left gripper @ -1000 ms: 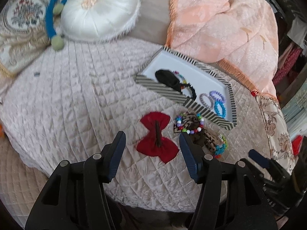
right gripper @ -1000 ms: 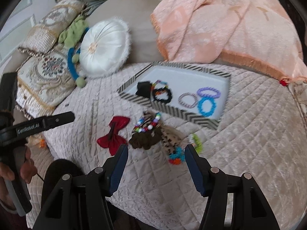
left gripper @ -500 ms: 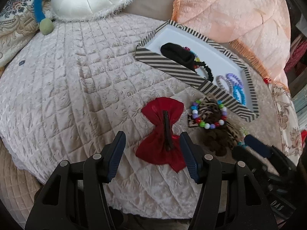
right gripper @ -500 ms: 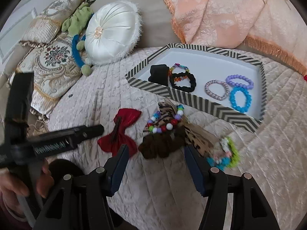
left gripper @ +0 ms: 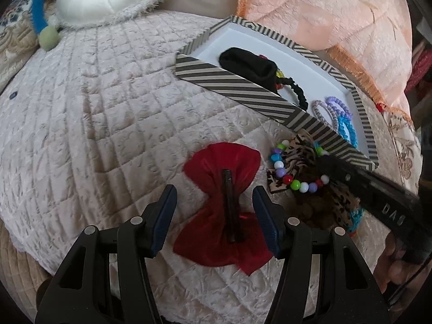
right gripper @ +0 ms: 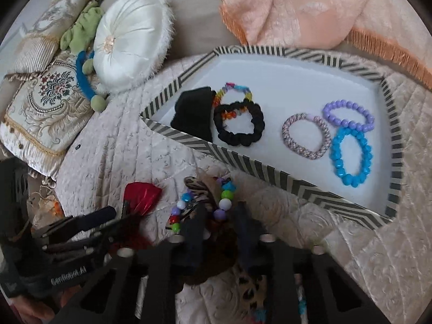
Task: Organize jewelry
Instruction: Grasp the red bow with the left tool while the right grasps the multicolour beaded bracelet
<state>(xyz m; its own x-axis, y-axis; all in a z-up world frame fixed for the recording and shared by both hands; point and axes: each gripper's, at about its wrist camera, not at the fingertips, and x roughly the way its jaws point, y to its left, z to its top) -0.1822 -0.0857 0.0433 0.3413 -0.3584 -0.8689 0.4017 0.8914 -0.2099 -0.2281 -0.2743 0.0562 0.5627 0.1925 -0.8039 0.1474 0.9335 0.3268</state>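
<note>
A red bow clip lies on the quilted cover, and my left gripper stands open astride its near half, pads clear of the fabric. Right of it is a pile: a multicoloured beaded bracelet on a leopard-print bow and a brown scrunchie. My right gripper is down on that pile, its jaws closing. The beaded bracelet and the brown scrunchie sit between its narrow pads. The striped tray lies just beyond.
In the tray lie a black cloth, a black scrunchie, a woven bracelet, and purple and blue beaded ones. Behind are a white round cushion, a peach blanket and an embroidered pillow.
Both grippers have come down and closer to the cover. The left now straddles the red bow. The right has reached the pile and its jaws have narrowed from wide apart.
</note>
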